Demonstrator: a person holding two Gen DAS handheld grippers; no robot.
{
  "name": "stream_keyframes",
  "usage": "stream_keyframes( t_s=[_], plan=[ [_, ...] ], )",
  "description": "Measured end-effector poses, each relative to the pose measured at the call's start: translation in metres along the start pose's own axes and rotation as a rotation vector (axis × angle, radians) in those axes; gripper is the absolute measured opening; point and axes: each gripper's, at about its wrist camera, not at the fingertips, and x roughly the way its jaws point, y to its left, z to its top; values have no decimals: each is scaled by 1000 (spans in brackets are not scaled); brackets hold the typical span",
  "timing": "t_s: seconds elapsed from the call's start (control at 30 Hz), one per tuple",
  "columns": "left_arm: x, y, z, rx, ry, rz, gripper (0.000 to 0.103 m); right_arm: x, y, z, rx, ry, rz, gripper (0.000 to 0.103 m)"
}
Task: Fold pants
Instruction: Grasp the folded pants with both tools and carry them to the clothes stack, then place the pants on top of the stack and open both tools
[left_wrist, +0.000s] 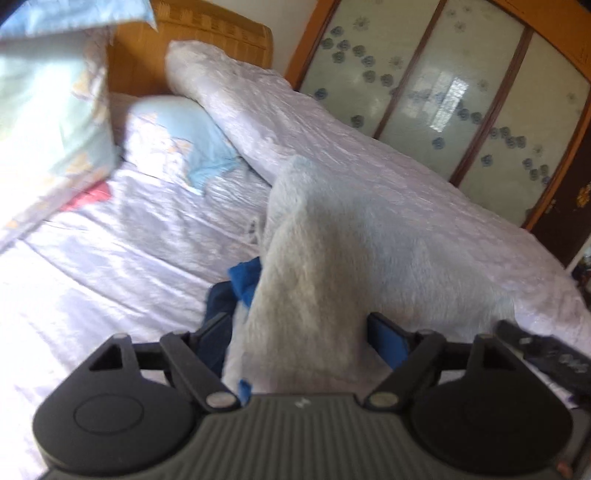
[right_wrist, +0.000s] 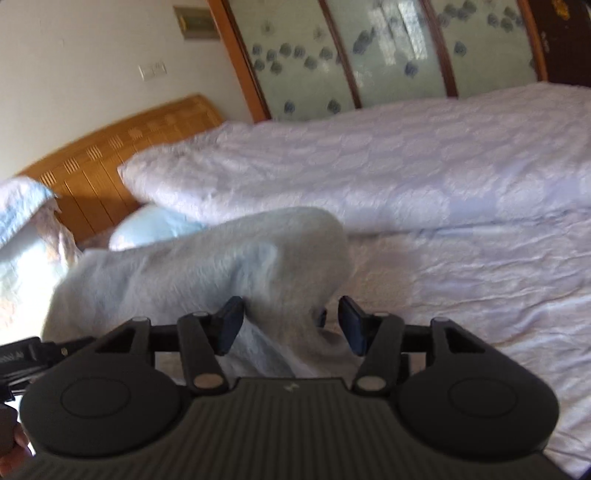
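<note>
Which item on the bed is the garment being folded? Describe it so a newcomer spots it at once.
Start at the wooden headboard and come down the bed past the long rolled lilac quilt. The pants are the pale grey, fuzzy bundle lying between the open jaws. Unlike the shiny sheet and printed blue pillow, they look plush and plain.

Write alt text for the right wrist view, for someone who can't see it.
The right gripper has its jaws open around a fold of fuzzy pale grey pants on a bed with a rumpled lilac sheet. Behind lie a folded quilt and a wooden headboard.
</note>
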Motion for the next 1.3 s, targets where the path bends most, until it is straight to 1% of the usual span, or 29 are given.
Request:
stream_keyframes(
  t_s=[0.03, 0.1, 0.2, 0.23, 0.3, 0.4, 0.5, 0.53, 0.57, 0.6, 0.67, 0.7, 0.77, 0.83, 0.9, 0.97, 1.07, 1.17, 1.3],
  plan=[
    [-18, -3, -7, 14, -13, 14, 82, -14, 5, 0, -13, -23, 5, 59],
    [-58, -10, -26, 48, -38, 29, 82, -48, 9, -8, -45, -34, 11, 60],
    [-107, -18, -58, 76, -20, 31, 82, -98, 15, -35, -64, 13, 13, 60],
    [-121, -21, -69, 85, -15, 30, 82, -107, 18, -46, -63, 39, 19, 60],
    [-153, -32, -93, 128, -19, 40, 83, -135, 22, -70, -70, 72, 10, 60],
    [-196, -43, -129, 173, -24, 31, 86, -173, 29, -103, -72, 81, -22, 61],
    [-232, -49, -156, 170, -32, 30, 90, -211, 31, -128, -36, 66, -23, 62],
    [-243, -51, -163, 170, -32, 32, 94, -222, 32, -133, -31, 60, -23, 63],
    [-253, -53, -170, 175, -34, 35, 97, -235, 33, -139, -26, 53, -27, 66],
    [-264, -56, -178, 187, -41, 42, 99, -247, 33, -145, -20, 48, -33, 71],
    [-284, -64, -192, 214, -63, 54, 103, -272, 30, -158, -6, 40, -43, 72],
    [-294, -68, -200, 225, -72, 56, 103, -283, 29, -164, -6, 38, -43, 72],
    [-310, -75, -217, 242, -62, 35, 103, -302, 26, -177, -13, 40, -55, 72],
    [-321, -82, -234, 247, -35, 10, 103, -320, 22, -189, -13, 51, -62, 73],
    [-328, -89, -249, 269, -10, -4, 103, -336, 17, -200, 0, 55, -61, 77],
    [-333, -97, -263, 303, 7, -7, 103, -348, 12, -208, 17, 60, -59, 78],
    [-339, -103, -281, 324, 33, -12, 103, -364, 6, -217, 48, 63, -60, 79],
    [-343, -105, -293, 336, 52, -5, 103, -374, 4, -223, 79, 60, -49, 82],
    [-347, -105, -303, 340, 64, 9, 103, -380, 5, -228, 86, 57, -33, 87]
  ],
)
